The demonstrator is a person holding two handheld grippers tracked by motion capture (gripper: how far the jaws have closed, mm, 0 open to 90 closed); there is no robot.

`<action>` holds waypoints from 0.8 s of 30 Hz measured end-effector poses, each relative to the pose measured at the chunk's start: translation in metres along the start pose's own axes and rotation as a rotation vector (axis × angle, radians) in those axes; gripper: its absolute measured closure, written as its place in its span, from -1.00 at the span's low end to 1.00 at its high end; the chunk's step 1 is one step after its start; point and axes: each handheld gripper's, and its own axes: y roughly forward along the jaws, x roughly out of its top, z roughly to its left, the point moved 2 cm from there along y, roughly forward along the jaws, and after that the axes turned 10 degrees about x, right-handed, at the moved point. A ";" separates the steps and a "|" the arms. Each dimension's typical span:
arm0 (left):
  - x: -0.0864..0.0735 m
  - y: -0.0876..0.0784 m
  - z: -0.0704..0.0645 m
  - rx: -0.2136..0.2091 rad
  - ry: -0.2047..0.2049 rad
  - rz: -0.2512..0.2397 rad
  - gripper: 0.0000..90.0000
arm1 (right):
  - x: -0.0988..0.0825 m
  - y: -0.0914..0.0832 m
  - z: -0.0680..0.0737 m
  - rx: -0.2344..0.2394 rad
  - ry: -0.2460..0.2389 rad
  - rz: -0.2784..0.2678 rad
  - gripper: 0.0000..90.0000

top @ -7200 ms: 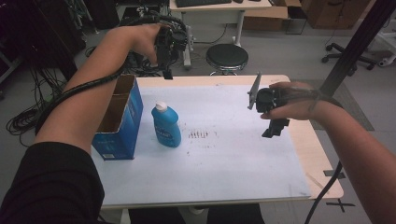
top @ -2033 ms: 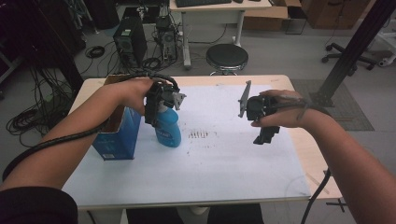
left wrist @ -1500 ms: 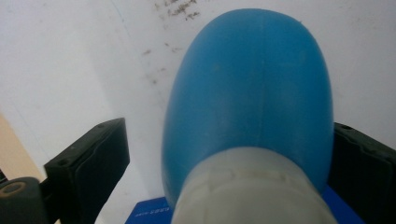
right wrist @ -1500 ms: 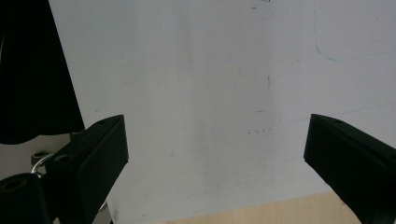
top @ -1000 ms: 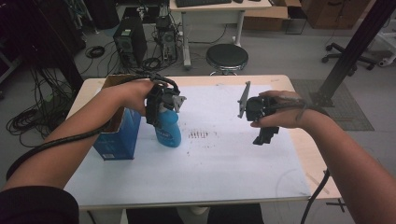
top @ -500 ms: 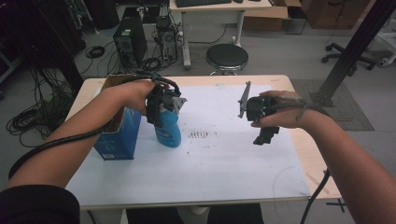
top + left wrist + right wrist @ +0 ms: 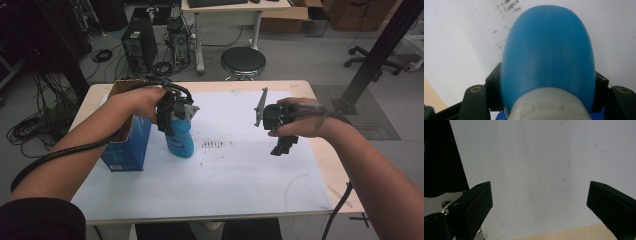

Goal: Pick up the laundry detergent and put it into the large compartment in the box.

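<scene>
A blue plastic bottle (image 7: 181,142) with a white cap (image 7: 549,105) stands upright on the white sheet, just right of the blue carton. My left gripper (image 7: 172,125) comes down over its top. In the left gripper view its black jaws have just been closing and now press on both sides of the bottle (image 7: 549,50) below the cap, so the left gripper (image 7: 547,82) is shut on it. My right gripper (image 7: 283,146) hovers over the right half of the sheet, pointing down. The right gripper (image 7: 539,205) stands wide open with nothing between its jaws.
An open-topped blue carton (image 7: 125,150) stands at the table's left, touching or nearly touching the bottle. A white sheet (image 7: 240,180) with small dark marks (image 7: 212,144) covers the wooden table (image 7: 325,165). Behind the table are a stool (image 7: 243,60), a computer tower (image 7: 136,47) and cables.
Since the oldest frame my left hand has come down from behind the carton onto the bottle. Over the last second neither hand has visibly shifted.
</scene>
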 end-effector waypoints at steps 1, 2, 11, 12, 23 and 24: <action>0.000 0.000 0.000 -0.003 -0.003 -0.003 -0.18 | 0.000 0.000 0.000 0.000 -0.001 -0.001 -0.86; 0.000 0.000 0.000 -0.003 -0.003 -0.009 -0.18 | 0.000 0.000 0.000 0.001 0.000 0.000 -0.86; -0.001 0.000 0.000 -0.015 -0.018 -0.017 -0.16 | 0.000 0.001 0.001 0.000 0.005 0.000 -0.86; -0.001 0.000 0.001 -0.013 -0.013 -0.016 -0.15 | 0.000 0.001 0.001 0.000 0.004 0.002 -0.86; 0.003 -0.005 -0.001 0.005 0.010 0.006 -0.14 | -0.001 0.001 0.003 0.001 0.003 0.002 -0.86; 0.004 -0.007 -0.001 0.005 0.009 0.009 -0.14 | -0.002 0.001 0.003 0.000 0.004 0.002 -0.86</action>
